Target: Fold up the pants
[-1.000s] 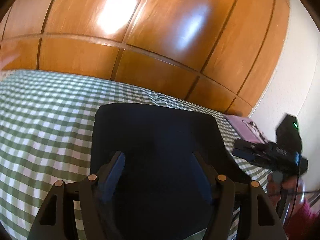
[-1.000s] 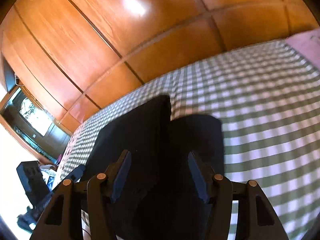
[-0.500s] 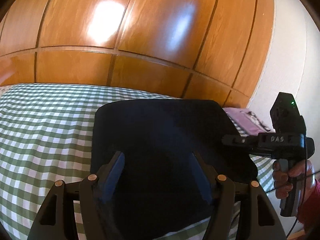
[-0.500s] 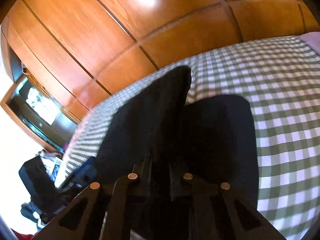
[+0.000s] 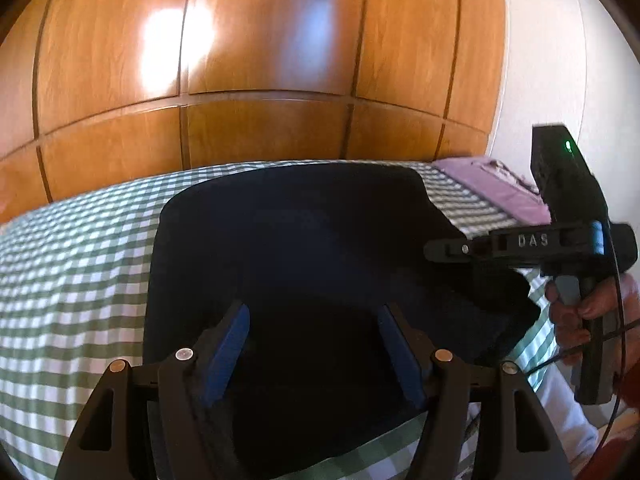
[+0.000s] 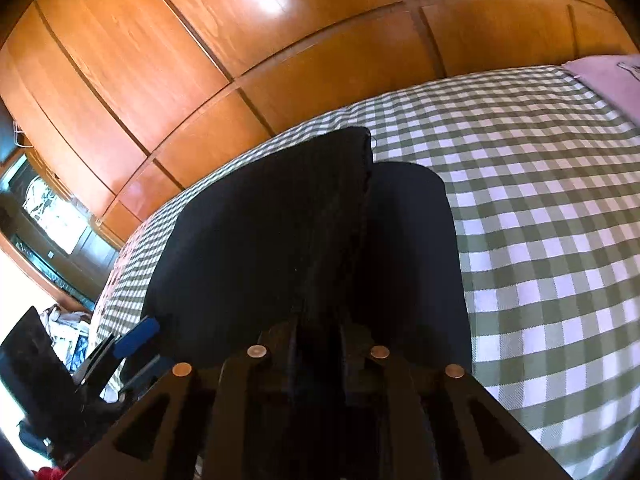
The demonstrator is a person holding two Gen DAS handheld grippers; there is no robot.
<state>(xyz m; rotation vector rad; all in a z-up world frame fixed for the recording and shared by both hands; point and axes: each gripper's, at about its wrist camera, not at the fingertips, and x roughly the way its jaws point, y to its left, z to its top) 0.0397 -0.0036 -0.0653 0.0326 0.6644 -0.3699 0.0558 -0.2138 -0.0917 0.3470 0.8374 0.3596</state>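
Plenty of bare green-checked bedspread (image 6: 552, 216) is left open on the right side of the dark navy pants (image 5: 304, 248), which are laid out on the bed, with more of it seen to their left in the left wrist view. Wooden wardrobe panels (image 5: 256, 60) are lined up right behind the bed's far edge, and a purple cloth (image 5: 492, 192) is parked at the far right corner. The pants' long axis is pointed from the near edge toward the wardrobe, one fold raised along the middle. The left gripper (image 5: 314, 344) is held wide apart over the near hem, nothing pinched. The right gripper (image 6: 316, 344) is clamped on the raised fold, its jaws having just eased open a touch.
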